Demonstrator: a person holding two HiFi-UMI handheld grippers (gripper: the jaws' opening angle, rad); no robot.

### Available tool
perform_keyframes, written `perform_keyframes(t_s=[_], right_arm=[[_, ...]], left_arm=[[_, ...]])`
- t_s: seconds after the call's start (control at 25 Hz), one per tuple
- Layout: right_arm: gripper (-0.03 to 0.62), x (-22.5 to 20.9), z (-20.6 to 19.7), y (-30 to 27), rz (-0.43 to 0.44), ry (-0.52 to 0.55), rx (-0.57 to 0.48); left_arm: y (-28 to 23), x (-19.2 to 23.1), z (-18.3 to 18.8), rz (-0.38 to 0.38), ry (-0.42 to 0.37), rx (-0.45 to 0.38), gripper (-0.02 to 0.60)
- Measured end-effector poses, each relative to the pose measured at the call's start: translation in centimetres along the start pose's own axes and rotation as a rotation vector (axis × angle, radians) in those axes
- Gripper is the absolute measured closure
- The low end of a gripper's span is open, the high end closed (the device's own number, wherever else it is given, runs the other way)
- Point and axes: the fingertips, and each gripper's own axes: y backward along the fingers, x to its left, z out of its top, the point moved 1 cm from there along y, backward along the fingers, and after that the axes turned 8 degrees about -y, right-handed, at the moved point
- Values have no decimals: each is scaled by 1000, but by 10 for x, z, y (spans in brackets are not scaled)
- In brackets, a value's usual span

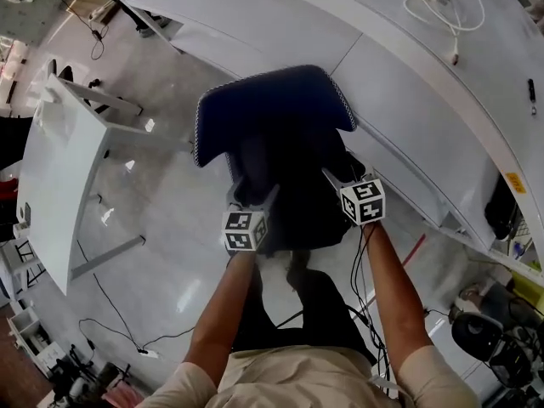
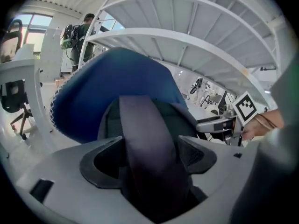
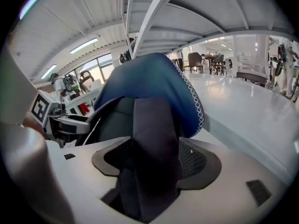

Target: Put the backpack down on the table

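Beside table (image 1: 408,92) edge, backpack (image 1: 272,113) over open floor (image 1: 170,228).

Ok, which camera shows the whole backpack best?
The head view: the backpack shows nearly whole from above, blue top and dark body. The left gripper view shows only the left strap close up, with part of the blue top behind it. The right gripper view shows the same of the right strap.

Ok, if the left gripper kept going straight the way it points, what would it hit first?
The left gripper would first meet the dark strap lying between its open jaws, then probably the blue backpack right behind; depth is unclear.
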Motion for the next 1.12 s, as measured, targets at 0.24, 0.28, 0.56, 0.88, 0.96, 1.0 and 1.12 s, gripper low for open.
perform_keyframes(t_s=[0.24, 0.28, 0.56, 0.88, 0.96, 1.0, 1.12], right_arm=[[330, -1, -9, -20, -15, 24, 8], [372, 2, -7, -17, -14, 33, 8], [490, 59, 42, 35, 45, 100, -130], [493, 153, 124, 127, 131, 130, -287], [493, 178, 126, 148, 162, 153, -274], [493, 190, 125, 158, 179, 162, -268], [494, 223, 126, 183, 223, 204, -252]], left_arm=[[-14, 12, -13, 36, 1, 15, 268], [-10, 13, -10, 43, -12, 8, 325], [55, -3, 67, 53, -156, -188, 518], [165, -39, 149, 69, -191, -370, 522], [193, -44, 157, 84, -163, -383, 522], [207, -46, 158, 92, -154, -385, 522], [253, -57, 151, 118, -150, -384, 525]])
